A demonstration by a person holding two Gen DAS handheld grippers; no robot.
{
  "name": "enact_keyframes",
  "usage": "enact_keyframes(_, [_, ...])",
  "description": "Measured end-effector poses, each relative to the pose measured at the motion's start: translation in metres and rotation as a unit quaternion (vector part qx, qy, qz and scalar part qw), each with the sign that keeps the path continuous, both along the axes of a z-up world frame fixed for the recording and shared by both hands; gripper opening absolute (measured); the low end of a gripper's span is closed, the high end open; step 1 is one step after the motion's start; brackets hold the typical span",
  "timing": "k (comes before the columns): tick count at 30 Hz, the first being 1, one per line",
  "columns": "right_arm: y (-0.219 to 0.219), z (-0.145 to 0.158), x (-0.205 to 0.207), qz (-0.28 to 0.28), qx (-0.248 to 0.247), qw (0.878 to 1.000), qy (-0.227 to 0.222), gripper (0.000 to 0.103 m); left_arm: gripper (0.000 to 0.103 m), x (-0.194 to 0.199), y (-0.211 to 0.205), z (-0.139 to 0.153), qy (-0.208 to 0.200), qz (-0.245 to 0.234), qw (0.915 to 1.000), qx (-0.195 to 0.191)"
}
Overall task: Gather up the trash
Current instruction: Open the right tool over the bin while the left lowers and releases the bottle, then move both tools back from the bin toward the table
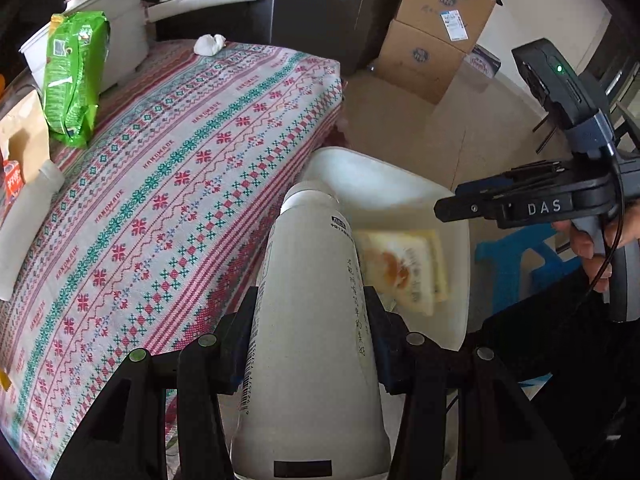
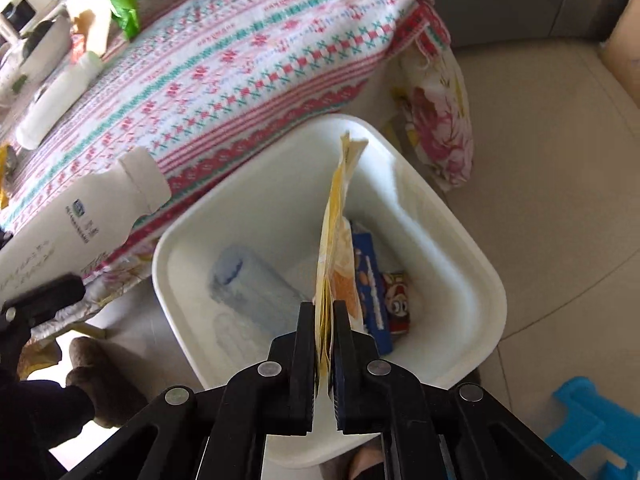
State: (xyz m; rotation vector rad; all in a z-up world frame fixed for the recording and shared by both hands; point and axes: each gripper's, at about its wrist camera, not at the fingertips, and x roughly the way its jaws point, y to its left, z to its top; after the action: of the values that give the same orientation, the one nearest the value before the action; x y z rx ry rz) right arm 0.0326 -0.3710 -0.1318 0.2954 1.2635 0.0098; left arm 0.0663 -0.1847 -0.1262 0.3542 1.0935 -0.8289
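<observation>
Left gripper (image 1: pixel 312 332) clamped on a white bottle (image 1: pixel 316 320), fingers (image 1: pixel 240 332) pressing both its sides, held past the table (image 1: pixel 168 168) edge with its neck over the white bin (image 2: pixel 452 248) on the floor. Right gripper (image 2: pixel 325 320) pinching a yellow wrapper (image 2: pixel 338 232) edge-on above the bin's inside, where a blue packet (image 2: pixel 374 276) lies

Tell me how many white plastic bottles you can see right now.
2. One white bottle is clamped in the left gripper beside the bin. The other bottle lies on the tablecloth by the green packet. More could be hidden.
</observation>
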Motion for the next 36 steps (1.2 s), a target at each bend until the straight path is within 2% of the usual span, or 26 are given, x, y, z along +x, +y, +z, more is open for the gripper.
enact_keyframes(1, [-0.003, -0.003, 0.001, -0.009, 0.007, 1.000, 0.008, 0.035, 0.052, -0.001, -0.002, -0.001, 0.000, -0.003, 1.0000, 0.002])
enact_keyframes(3, [-0.010, -0.003, 0.000, -0.028, 0.013, 0.999, 0.010, 0.051, 0.052, -0.002, -0.007, -0.005, 0.001, -0.010, 0.9999, 0.005])
enact_keyframes(17, [-0.043, 0.025, -0.016, -0.076, -0.022, 0.996, -0.031, 0.060, 0.052, 0.001, -0.063, -0.042, -0.006, -0.056, 0.9980, 0.030])
enact_keyframes(19, [-0.046, 0.027, -0.018, -0.082, -0.025, 0.996, -0.034, 0.060, 0.059, 0.001, -0.069, -0.043, -0.016, -0.060, 0.9975, 0.034])
enact_keyframes(21, [-0.049, 0.027, -0.020, -0.087, -0.027, 0.995, -0.034, 0.060, 0.076, 0.000, -0.072, -0.039, -0.029, -0.059, 0.9973, 0.032])
enact_keyframes(27, [-0.056, 0.027, -0.024, -0.101, -0.029, 0.994, -0.033, 0.063, 0.079, 0.000, -0.062, -0.029, -0.042, -0.053, 0.9971, 0.034])
enact_keyframes(36, [-0.047, 0.034, -0.018, -0.093, -0.031, 0.994, -0.042, 0.065, 0.079, 0.012, -0.014, -0.007, -0.051, 0.005, 0.9982, 0.030])
